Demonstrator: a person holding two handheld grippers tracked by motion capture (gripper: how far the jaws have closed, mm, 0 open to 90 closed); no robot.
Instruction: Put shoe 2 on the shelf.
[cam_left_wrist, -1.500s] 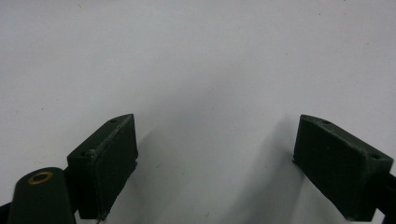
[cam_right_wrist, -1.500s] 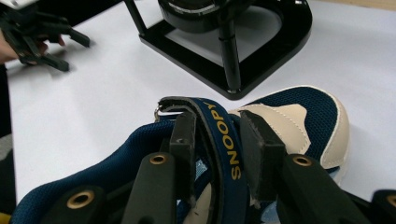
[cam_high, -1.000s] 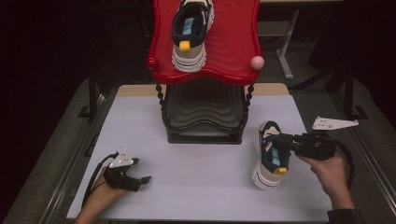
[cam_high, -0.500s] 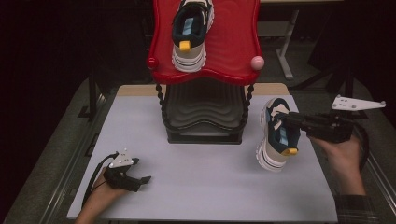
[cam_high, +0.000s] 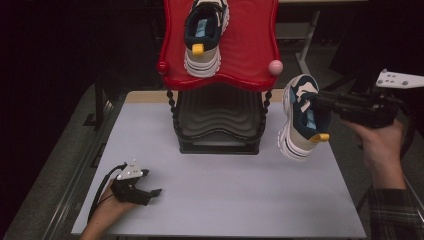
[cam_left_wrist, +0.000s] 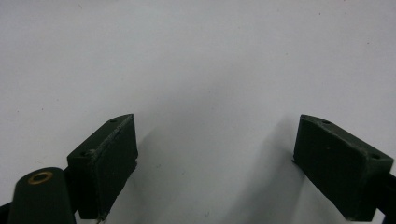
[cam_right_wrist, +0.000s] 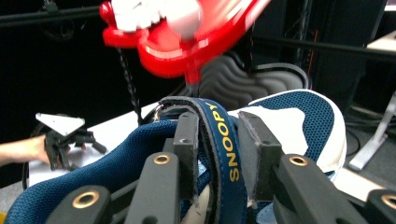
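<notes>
Right gripper view: sneaker tongue (cam_right_wrist: 224, 140) between jaws

Navy-white shoe (cam_high: 302, 120); red shelf (cam_high: 250, 55)

left gripper (cam_left_wrist: 212, 163) | fingers (cam_left_wrist: 105, 163) apart, nothing between | over white table (cam_left_wrist: 201, 60)

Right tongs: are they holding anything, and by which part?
Yes: the right tongs grip the blue and white sneaker by its tongue strap marked SNOOPY, clear of the table.
</notes>
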